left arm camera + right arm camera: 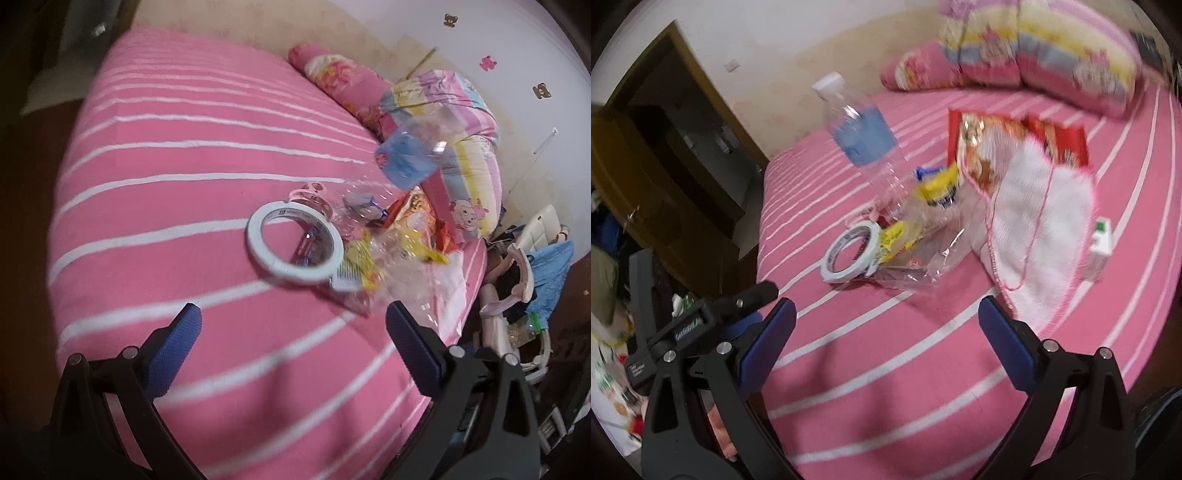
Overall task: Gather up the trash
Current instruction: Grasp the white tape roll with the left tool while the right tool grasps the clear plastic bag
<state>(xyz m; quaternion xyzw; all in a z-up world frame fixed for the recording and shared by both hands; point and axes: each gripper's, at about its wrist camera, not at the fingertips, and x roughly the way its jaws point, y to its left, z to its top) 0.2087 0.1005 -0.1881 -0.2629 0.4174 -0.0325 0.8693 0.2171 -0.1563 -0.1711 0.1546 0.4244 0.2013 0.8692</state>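
A heap of trash lies on a pink striped bed: a clear plastic bottle with a blue label, a red snack bag, yellow wrappers and a clear plastic bag. A white tape roll lies at the heap's near edge. My left gripper is open and empty, short of the tape roll. My right gripper is open and empty, short of the plastic bag. The left gripper's finger shows at the right view's left.
A white towel with pink trim lies right of the heap, a small green-and-white box beside it. Pillows and a folded quilt lie at the bed's head. Clutter sits on the floor beside the bed. A wooden cabinet stands left.
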